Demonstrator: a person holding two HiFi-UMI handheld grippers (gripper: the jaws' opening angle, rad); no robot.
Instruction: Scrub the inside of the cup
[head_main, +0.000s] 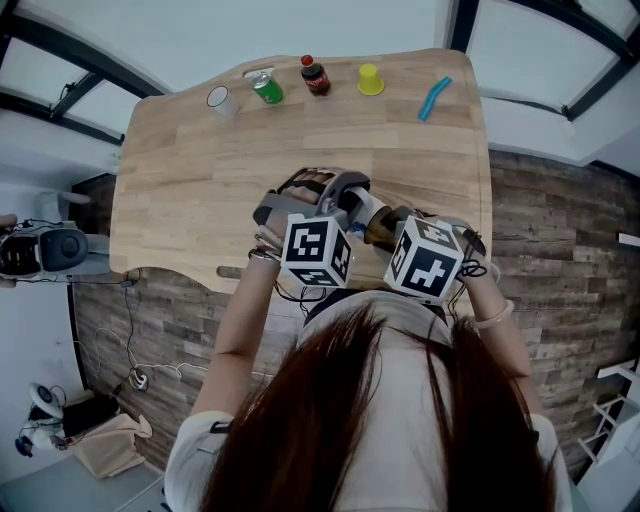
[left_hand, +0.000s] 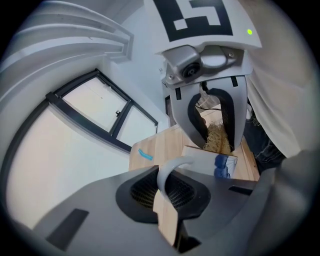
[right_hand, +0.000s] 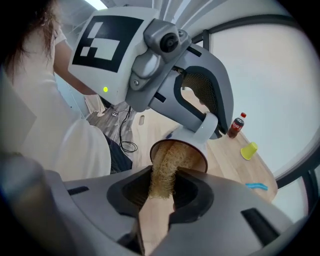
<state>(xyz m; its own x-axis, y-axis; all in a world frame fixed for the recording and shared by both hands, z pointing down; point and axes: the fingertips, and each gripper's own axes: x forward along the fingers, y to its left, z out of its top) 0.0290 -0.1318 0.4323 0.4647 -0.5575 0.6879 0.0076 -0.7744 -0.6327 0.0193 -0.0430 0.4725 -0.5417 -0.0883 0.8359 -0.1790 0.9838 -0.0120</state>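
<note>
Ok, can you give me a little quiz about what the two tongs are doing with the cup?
1. Pick one: what do the right tongs hold?
A a spoon
B a straw-coloured scrubber
C a toothbrush

2. True or false: the left tongs hold the cup by its handle.

3. Fill the gap: at the far side of the table, the thing standing between the green can and the yellow cup is a ____.

Key: 1 B (it is pushed into the cup's mouth). 2 true. 3 cola bottle.
</note>
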